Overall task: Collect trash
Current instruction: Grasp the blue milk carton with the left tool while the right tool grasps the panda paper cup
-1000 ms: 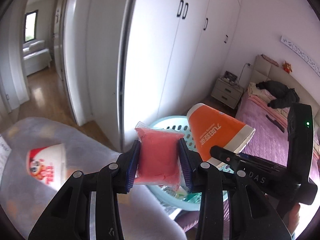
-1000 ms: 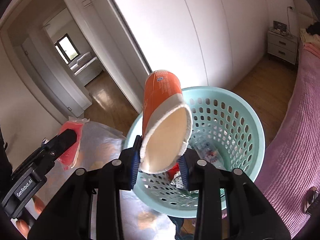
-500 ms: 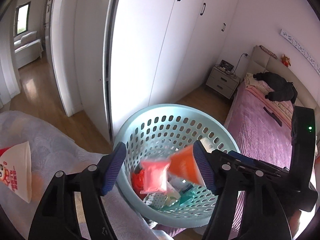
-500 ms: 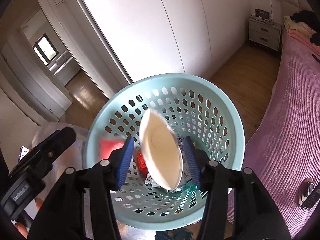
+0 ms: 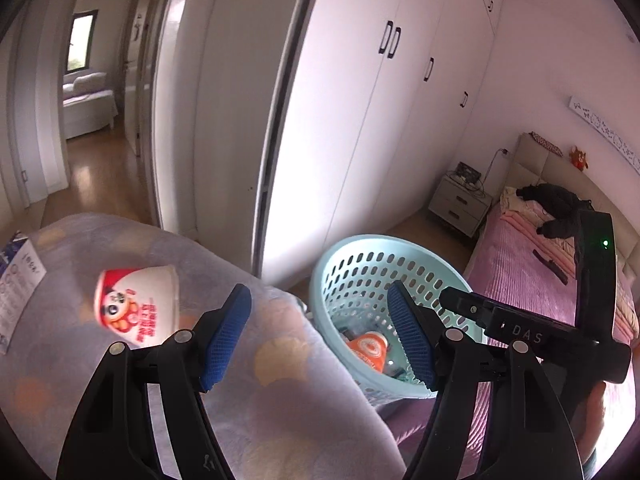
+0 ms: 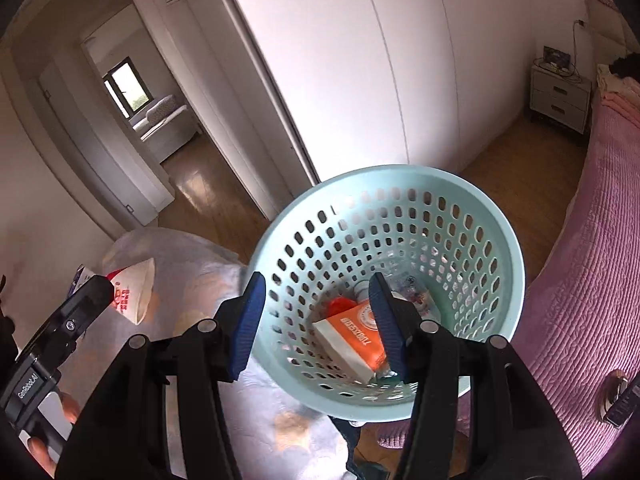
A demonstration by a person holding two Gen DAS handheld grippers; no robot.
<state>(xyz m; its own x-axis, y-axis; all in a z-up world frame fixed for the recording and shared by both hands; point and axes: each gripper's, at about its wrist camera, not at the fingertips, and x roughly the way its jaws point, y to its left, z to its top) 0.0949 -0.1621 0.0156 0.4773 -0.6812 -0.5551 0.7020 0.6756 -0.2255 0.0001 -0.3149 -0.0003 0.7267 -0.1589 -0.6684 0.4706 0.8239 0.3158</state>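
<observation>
A light teal perforated basket stands on the floor between a blanket-covered surface and the bed; it also shows in the left wrist view. An orange and white paper cup lies inside it among other trash, also seen in the left wrist view. My right gripper is open and empty above the basket. My left gripper is open and empty over the blanket's edge beside the basket. A red and white paper cup lies on the blanket, left of the left gripper, and shows in the right wrist view.
The lilac blanket with round spots covers the near surface. A leaflet lies at its left edge. A bed with a pink cover is at the right. White wardrobe doors stand behind the basket, with a bedside cabinet.
Both grippers opened: the left let go of a red packet and the right let go of the orange cup, and both fell into the basket. The left gripper swung left toward the blanket.
</observation>
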